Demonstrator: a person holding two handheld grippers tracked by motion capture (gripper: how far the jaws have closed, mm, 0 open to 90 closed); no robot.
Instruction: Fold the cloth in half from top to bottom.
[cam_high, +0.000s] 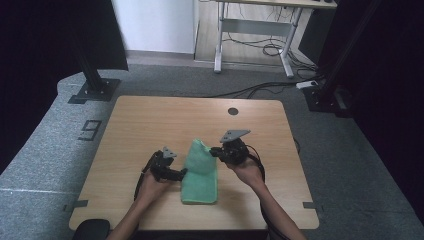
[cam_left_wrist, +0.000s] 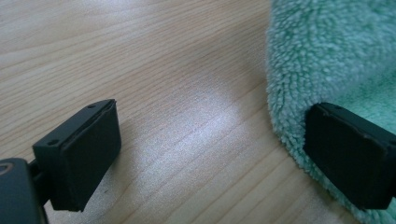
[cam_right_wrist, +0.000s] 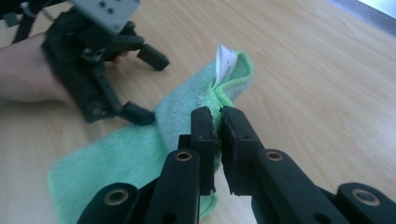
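Wooden table (cam_high: 150, 125): green towel's (cam_high: 201, 175) edge pinched in right claw (cam_right_wrist: 218, 122).

High view looks down; both gripper views sit close, sharing the green towel (cam_high: 201, 170).

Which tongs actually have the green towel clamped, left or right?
The right tongs: jaws shut on the green towel's lifted edge by its white tag. The left tongs are open, one jaw resting against the towel's side on the table.

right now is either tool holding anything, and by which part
The right tool pinches the green towel by its edge near the white tag. The left tool holds nothing.
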